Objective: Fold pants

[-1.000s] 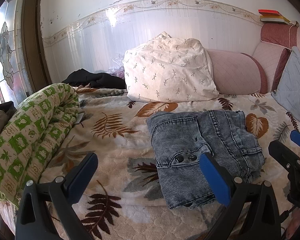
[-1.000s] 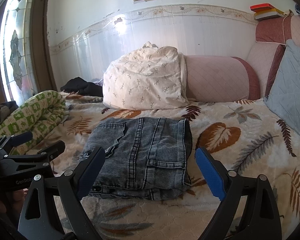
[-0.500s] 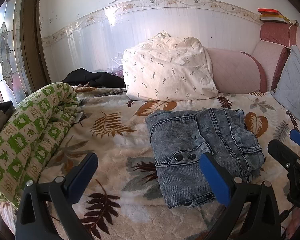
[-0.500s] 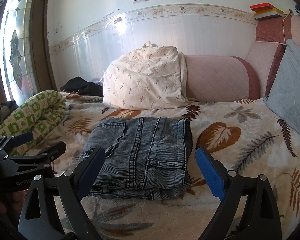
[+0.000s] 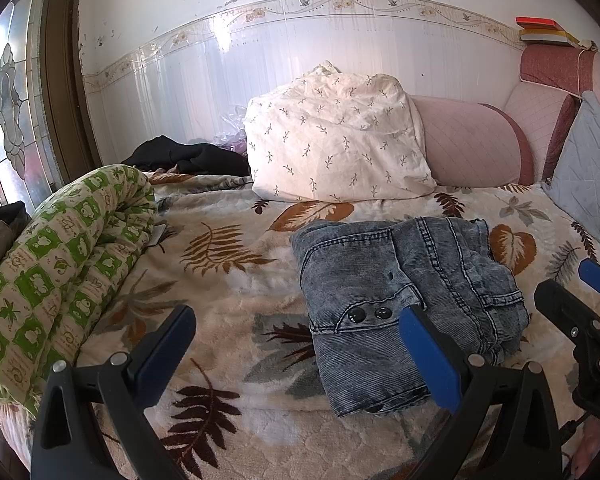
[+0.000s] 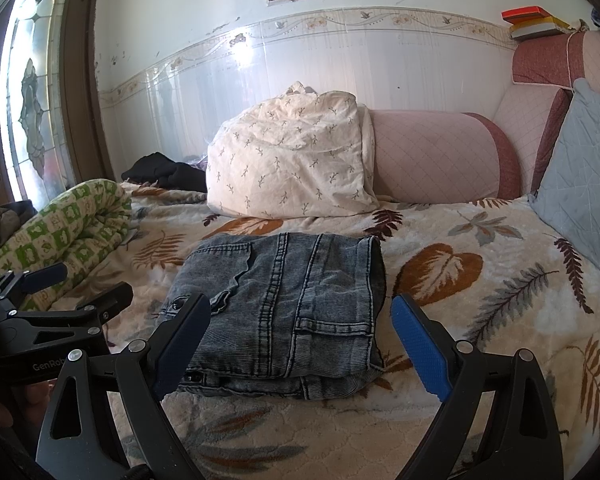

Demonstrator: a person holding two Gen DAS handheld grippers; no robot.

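Grey-blue denim pants (image 5: 404,296) lie folded into a compact stack on the leaf-print blanket (image 5: 228,280); they also show in the right wrist view (image 6: 292,304). My left gripper (image 5: 296,344) is open and empty, held back from the pants' near left edge. My right gripper (image 6: 300,340) is open and empty, just before the pants' near edge. In the right wrist view the left gripper (image 6: 60,284) shows at the left; in the left wrist view the right gripper (image 5: 576,292) shows at the right.
A rolled green-and-white quilt (image 5: 60,260) lies along the bed's left side. A floral pillow (image 5: 336,140), a pink bolster (image 5: 468,148) and a grey cushion (image 5: 588,172) line the back and right. Dark clothes (image 5: 188,156) lie by the wall.
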